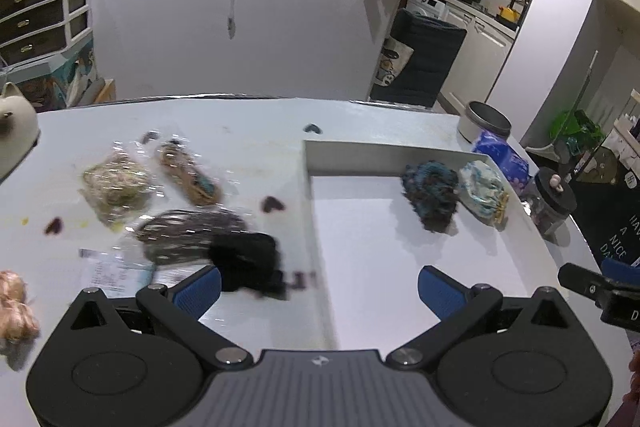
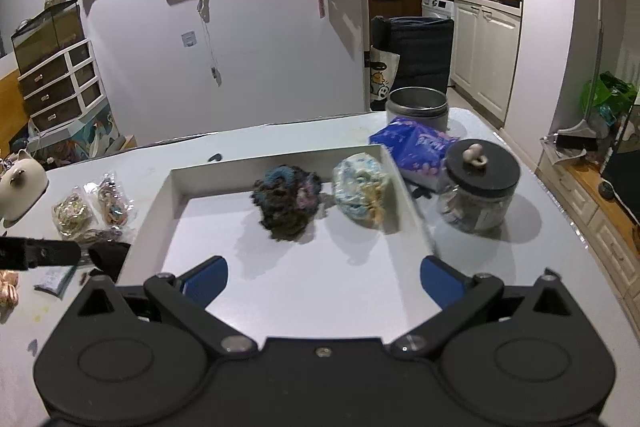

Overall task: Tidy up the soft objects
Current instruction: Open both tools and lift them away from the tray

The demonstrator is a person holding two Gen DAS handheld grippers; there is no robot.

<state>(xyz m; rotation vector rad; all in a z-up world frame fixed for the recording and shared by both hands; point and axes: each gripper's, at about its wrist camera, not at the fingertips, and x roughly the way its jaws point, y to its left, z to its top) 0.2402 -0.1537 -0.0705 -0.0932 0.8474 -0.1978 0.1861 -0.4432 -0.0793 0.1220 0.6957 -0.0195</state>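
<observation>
A white shallow tray [image 1: 306, 163] [image 2: 156, 203] lies on the table. In it sit a dark blue-brown scrunchie [image 1: 430, 197] [image 2: 288, 201] and a pale blue-white scrunchie [image 1: 482, 193] [image 2: 362, 189] at the far side. Left of the tray lie a black soft item [image 1: 248, 261] [image 2: 110, 255], a bag of dark hair ties [image 1: 184, 235], and two more clear bags of hair ties [image 1: 116, 183] [image 1: 188, 175]. My left gripper [image 1: 318, 287] is open, above the tray's left wall, its left finger beside the black item. My right gripper [image 2: 324, 277] is open and empty over the tray.
A glass jar with a black lid [image 2: 478, 187], a blue packet [image 2: 416, 145] and a metal tin [image 2: 418, 107] stand right of the tray. A cream cat figure [image 2: 20, 183] sits at far left. A pink scrunchie [image 1: 14, 307] lies at the near left. The right gripper's edge shows in the left wrist view [image 1: 600, 291].
</observation>
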